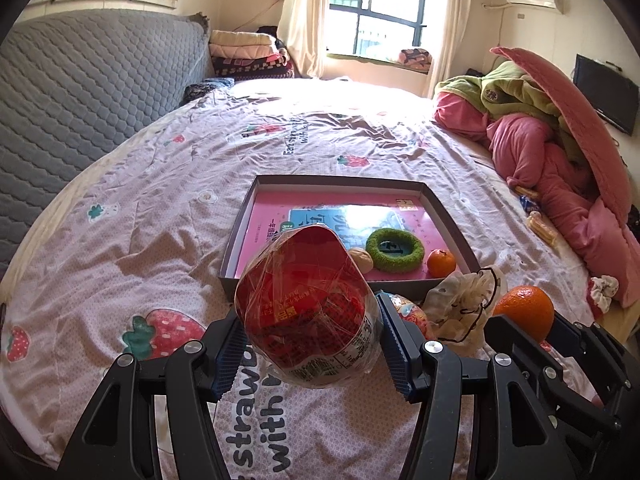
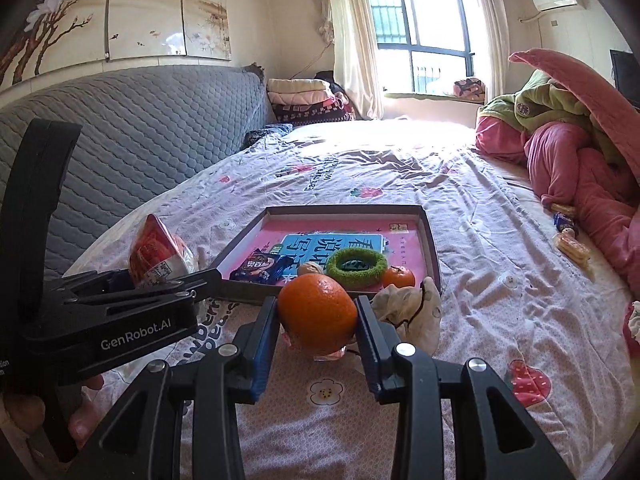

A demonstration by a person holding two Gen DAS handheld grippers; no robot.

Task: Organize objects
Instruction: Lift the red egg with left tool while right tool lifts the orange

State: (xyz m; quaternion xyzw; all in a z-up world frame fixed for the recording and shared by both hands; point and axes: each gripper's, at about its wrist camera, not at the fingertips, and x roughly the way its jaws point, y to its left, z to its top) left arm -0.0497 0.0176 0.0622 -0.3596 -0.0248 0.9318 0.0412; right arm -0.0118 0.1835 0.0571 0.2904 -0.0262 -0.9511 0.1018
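Currently both grippers are loaded and sit off the bedsheet (image 1: 360, 152), side by side at the near edge of the tray.

Left gripper (image 1: 310, 334): jaws about half spread, pads clamped on a red plastic-wrapped cup (image 1: 308, 312), which lies tilted with its printed base toward the camera. In the right wrist view the same cup (image 2: 160, 258) shows at 9 o'clock, pinched in the left gripper's fingers.

Right gripper (image 2: 316, 320): jaws narrower, closed on a large orange (image 2: 318, 312), one pad on each side. In the left wrist view that orange (image 1: 524, 312) sits at 3 o'clock.

Tray (image 2: 432, 240): shallow box at 12 o'clock from both grippers, pink book (image 2: 400, 240) flat on its floor. Along its near wall, from 9 toward 3 o'clock: dark snack packet (image 2: 262, 270), walnut (image 2: 310, 269), green fuzzy ring (image 2: 356, 265), small mandarin (image 2: 398, 276). Walnut touches the ring; mandarin is just beside it.

Outside the tray, against its near right corner: crumpled cream drawstring pouch (image 2: 412, 308), just right of the held orange. A red-patterned item (image 1: 412, 312) lies between the cup and the pouch, mostly hidden, can't identify it.

At 3 o'clock, near the pink bedding pile (image 2: 580, 168): a few wrapped snacks (image 2: 570, 244) on the sheet, well apart from the tray.
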